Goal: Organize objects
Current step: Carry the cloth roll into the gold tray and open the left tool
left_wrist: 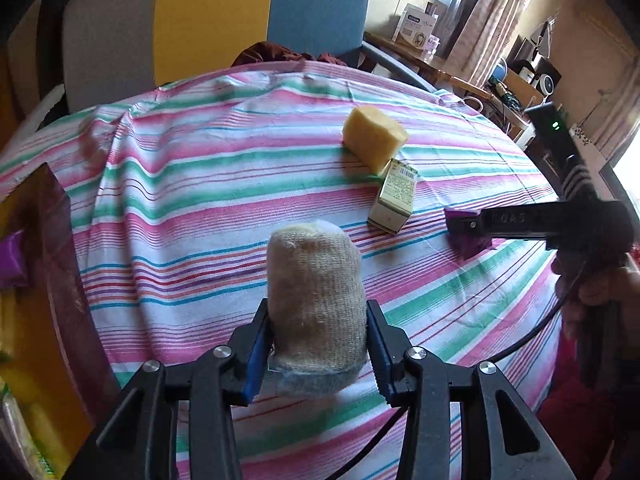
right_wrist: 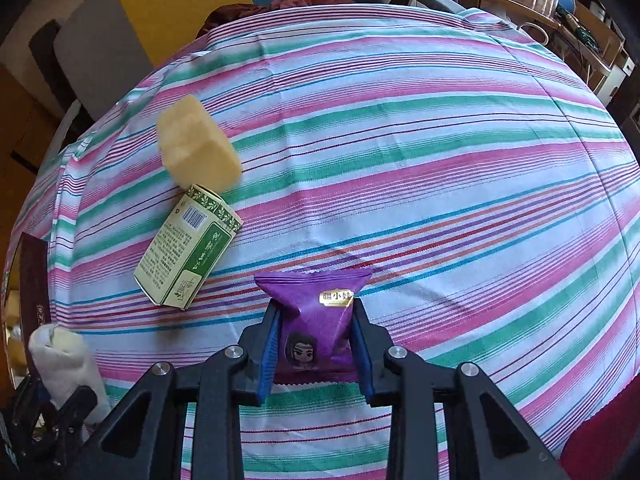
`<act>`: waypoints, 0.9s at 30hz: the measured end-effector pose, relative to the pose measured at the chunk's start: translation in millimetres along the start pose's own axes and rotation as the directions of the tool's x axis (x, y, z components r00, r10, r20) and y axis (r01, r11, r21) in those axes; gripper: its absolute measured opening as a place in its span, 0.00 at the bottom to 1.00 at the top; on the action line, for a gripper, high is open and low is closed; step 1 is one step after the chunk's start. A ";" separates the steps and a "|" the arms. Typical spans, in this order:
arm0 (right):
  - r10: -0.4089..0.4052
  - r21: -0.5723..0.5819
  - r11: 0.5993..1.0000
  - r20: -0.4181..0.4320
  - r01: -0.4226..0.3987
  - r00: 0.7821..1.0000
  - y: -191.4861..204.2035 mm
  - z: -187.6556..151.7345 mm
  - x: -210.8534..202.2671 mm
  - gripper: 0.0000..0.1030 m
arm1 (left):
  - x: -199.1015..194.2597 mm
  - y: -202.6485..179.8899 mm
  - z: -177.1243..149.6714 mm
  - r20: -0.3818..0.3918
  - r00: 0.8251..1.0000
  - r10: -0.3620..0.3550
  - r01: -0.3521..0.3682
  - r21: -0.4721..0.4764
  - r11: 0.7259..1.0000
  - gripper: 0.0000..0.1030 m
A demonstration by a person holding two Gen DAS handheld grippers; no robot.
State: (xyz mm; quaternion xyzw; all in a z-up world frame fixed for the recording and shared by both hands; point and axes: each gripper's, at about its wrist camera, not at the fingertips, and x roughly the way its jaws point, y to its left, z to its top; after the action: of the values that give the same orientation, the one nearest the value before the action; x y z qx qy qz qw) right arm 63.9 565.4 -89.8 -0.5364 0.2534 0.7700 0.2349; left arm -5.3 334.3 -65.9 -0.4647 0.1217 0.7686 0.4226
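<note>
Purple foil marks the snack packet (right_wrist: pixel 316 320), which lies on the striped cloth (right_wrist: pixel 440 160) of the bench, near the front edge. The right gripper (right_wrist: pixel 314 344) points steeply down with its fingers (right_wrist: pixel 269 344) clenched on the packet's two side edges; the foil creases between them.

The left gripper (left_wrist: pixel 318 344) grasps a knitted cloth roll (left_wrist: pixel 316 292) across its lower end, fingers (left_wrist: pixel 256 348) pressed against both flanks. The roll stands above the cloth, clear of the other items.

A yellow sponge (left_wrist: pixel 374 138) and a green-printed carton (left_wrist: pixel 394 196) lie touching each other, farther back on the bench. A brown box (left_wrist: pixel 52 240) stands open at the left edge and already contains a purple packet; it is judged to be the collection point.

Recommended procedure for the step in hand:
- Lift the packet straight up before moving sideways, so the cloth does not drag.
- Keep the pressure moderate; the foil is slippery and its contents may crush.
- Route the packet clear of the carton.
- Keep the two grippers apart during transfer.
</note>
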 end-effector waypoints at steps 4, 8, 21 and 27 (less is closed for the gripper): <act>0.007 -0.001 1.000 0.006 -0.007 1.000 -5.3 -3.7 0.4 0.31 | -22.5 1.3 -3.8 0.045 0.999 0.013 -0.014 0.006 1.000 0.43; 0.008 -0.003 1.000 0.011 -0.008 1.000 -6.3 -6.1 -0.9 0.31 | -43.0 4.3 -10.1 0.079 0.996 0.040 -0.040 -0.002 0.999 0.43; -0.014 -0.036 0.999 0.018 0.015 1.000 -3.2 -3.5 1.4 0.31 | -97.8 18.2 -31.4 0.194 0.970 0.144 -0.149 0.012 0.989 0.43; -0.023 -0.049 0.999 0.021 0.024 1.000 -4.0 -4.9 -0.5 0.31 | -106.4 32.5 -38.5 0.190 0.971 0.146 -0.144 -0.024 0.989 0.43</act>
State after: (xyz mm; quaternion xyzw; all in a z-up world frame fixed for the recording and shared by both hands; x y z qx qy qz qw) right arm 70.1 565.3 -91.4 -0.5370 0.2258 0.7785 0.2334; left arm 15.9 234.9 -6.4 -0.3805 0.1102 0.8392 0.3725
